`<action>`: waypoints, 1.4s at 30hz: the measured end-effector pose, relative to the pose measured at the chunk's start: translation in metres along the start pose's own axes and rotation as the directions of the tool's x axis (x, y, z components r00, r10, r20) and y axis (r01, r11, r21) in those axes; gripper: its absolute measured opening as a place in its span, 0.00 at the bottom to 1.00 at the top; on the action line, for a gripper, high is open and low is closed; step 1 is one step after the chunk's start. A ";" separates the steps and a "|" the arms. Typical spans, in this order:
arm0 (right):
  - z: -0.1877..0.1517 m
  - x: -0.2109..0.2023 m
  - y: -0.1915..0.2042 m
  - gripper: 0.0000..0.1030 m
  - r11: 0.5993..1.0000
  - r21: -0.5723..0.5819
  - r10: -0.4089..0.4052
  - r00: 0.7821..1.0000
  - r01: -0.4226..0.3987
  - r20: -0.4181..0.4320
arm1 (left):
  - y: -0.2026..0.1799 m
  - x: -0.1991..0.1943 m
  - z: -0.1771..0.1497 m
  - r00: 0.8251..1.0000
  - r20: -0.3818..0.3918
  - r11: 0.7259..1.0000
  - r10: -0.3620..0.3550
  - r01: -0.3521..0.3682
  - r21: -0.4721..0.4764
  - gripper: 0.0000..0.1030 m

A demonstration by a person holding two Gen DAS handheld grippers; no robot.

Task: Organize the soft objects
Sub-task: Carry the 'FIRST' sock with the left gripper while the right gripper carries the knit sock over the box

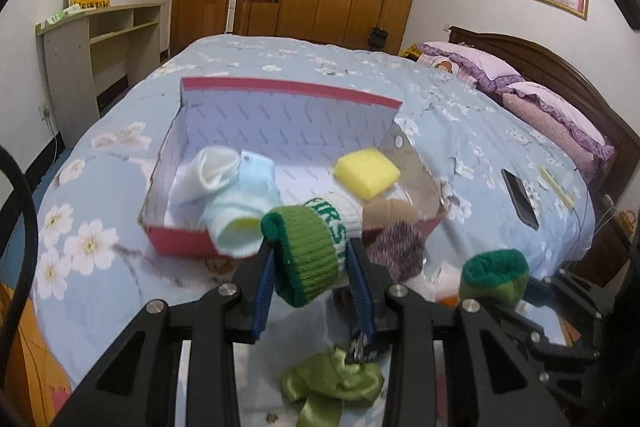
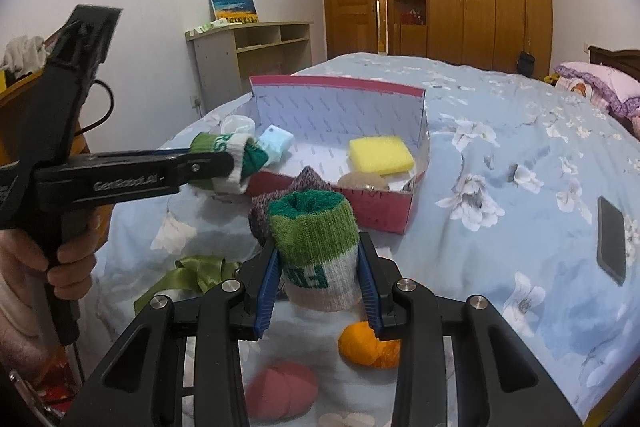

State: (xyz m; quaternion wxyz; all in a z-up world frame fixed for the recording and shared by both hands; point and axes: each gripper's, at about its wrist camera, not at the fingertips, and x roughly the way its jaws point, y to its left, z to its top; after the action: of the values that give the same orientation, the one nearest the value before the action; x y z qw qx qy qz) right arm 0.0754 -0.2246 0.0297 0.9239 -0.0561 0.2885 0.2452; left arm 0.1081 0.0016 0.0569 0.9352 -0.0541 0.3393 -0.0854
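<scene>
Left wrist view: my left hand-held gripper (image 1: 310,259) clamps a rolled green-and-white knit sock (image 1: 308,251); right hand-held gripper (image 2: 320,267) clamps its twin (image 2: 316,251). Clear the red cardboard box (image 1: 180,239) near wall, then release.

Count on the bed: two green-and-white rolled socks (image 2: 316,251) (image 1: 316,247), one per gripper. One red box (image 2: 376,215), holding one yellow sponge (image 2: 380,155), one white sock roll (image 1: 208,175), one pale blue sock roll (image 1: 240,207) and one beige round item (image 2: 360,181). Outside it: one grey-purple knit roll (image 1: 396,247), one green ribbon bow (image 1: 332,383), one orange ball (image 2: 366,347), one pink round item (image 2: 280,391), one black phone (image 2: 612,241).
</scene>
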 end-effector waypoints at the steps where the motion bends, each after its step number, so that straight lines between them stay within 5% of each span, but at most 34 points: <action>1: 0.002 -0.001 0.000 0.36 1.000 -0.004 -0.003 1.000 0.003 0.004 | -0.001 0.003 0.004 1.000 0.000 1.000 0.000 0.000 0.002 0.35; 19: 0.052 0.014 -0.021 0.36 0.999 0.002 -0.033 0.996 0.033 0.085 | 0.005 0.070 0.034 0.999 -0.034 0.999 0.032 -0.032 -0.002 0.35; 32: 0.069 0.052 -0.038 0.36 0.996 0.049 -0.071 0.996 0.068 0.061 | 0.010 0.103 0.030 0.986 -0.052 0.987 0.159 -0.157 0.038 0.36; 42: 0.073 0.083 -0.048 0.36 0.994 0.062 -0.094 0.995 0.092 0.027 | 0.016 0.110 0.025 0.983 -0.068 0.985 0.170 -0.169 0.027 0.37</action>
State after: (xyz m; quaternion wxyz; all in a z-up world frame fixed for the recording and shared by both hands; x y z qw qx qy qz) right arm 0.1947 -0.2133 0.0414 0.9398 -0.0376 0.2789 0.1938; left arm 0.2091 -0.0030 0.0043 0.9272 -0.0123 0.3743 -0.0110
